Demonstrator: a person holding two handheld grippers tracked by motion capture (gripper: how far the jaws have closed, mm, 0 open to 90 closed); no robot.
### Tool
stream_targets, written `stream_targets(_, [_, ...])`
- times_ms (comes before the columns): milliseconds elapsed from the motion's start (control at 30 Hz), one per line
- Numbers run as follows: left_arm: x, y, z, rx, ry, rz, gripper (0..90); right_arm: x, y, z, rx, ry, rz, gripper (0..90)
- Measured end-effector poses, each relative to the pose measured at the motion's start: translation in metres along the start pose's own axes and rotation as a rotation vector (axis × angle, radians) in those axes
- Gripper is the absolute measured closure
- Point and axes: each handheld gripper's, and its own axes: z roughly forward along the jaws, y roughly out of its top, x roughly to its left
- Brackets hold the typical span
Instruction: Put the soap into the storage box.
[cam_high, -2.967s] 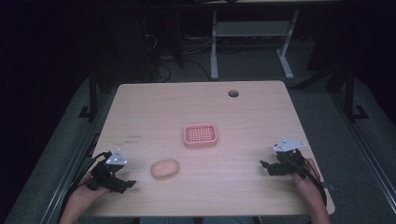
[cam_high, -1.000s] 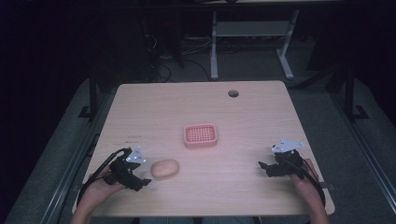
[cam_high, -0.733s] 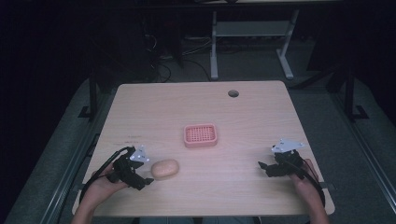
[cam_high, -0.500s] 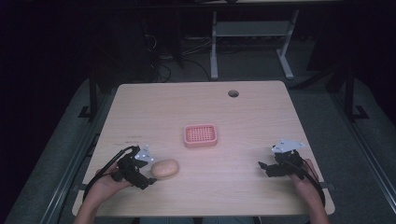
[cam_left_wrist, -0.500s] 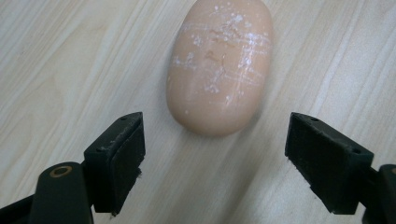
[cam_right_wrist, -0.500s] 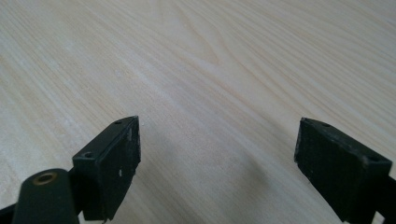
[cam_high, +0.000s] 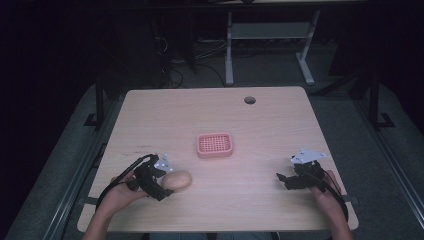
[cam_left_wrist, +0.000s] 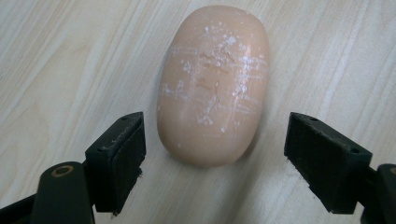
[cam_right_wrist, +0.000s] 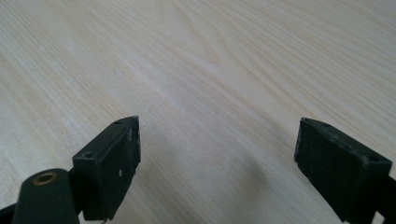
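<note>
Your left gripper (cam_high: 161, 184) sat at the table's (cam_high: 260, 125) near-left part, jaws spread wide around the near end of the tan oval soap bar (cam_left_wrist: 214, 84), neither pad touching it. The bar lay flat on the wood, white scuffs across its top, just right of that gripper. Farther back, mid-table, the pink slotted soap dish (cam_high: 214, 144) stood apart from the bar. Your right gripper (cam_high: 286, 179) rested at the near-right part, jaws wide apart, bare wood between them.
</note>
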Motion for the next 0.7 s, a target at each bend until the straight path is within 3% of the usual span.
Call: stream_targets(700, [0.005, 0.019, 0.016, 0.045, -0.041, 0.017, 21.6, 0.0, 0.0, 0.0, 0.002, 0.003, 0.0, 13.9])
